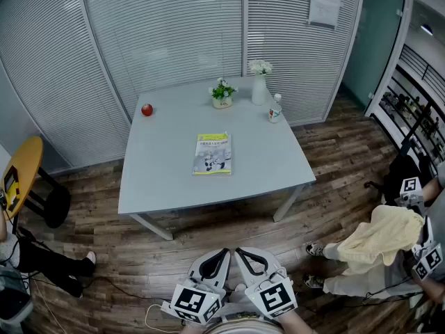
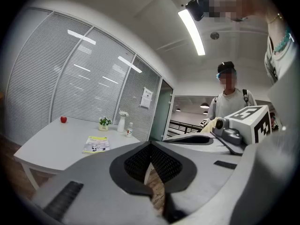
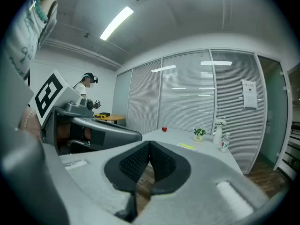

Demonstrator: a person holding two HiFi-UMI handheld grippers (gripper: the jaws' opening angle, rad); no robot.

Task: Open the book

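On the table point(image 1: 160, 172) beyond the book point(image 1: 213, 154): apple point(image 1: 147, 109), plant point(image 1: 222, 92), vase point(image 1: 259, 89), bottle point(image 1: 276, 108).

Office: blind-lined glass partitions point(image 1: 174, 26), meeting table point(image 1: 160, 176)

Open wooden floor point(image 1: 208, 232) lies between you and the near edge of the table point(image 1: 160, 179), with nothing standing on it. The near half of the tabletop is bare, and so is the surface to the left and right of the book point(image 1: 213, 153) at its middle. A gripper could pass in from the front or either side. The obstacles stand toward the far edge: an apple point(image 1: 147, 109) near the left corner, then a potted plant point(image 1: 222, 92), a vase point(image 1: 259, 89) and a bottle point(image 1: 276, 108) behind the book. Blinds point(image 1: 174, 33) close off the space beyond. A seated person point(image 1: 375, 256) crowds your right; a second person point(image 1: 42, 259) and a round yellow table point(image 1: 24, 172) crowd your left.
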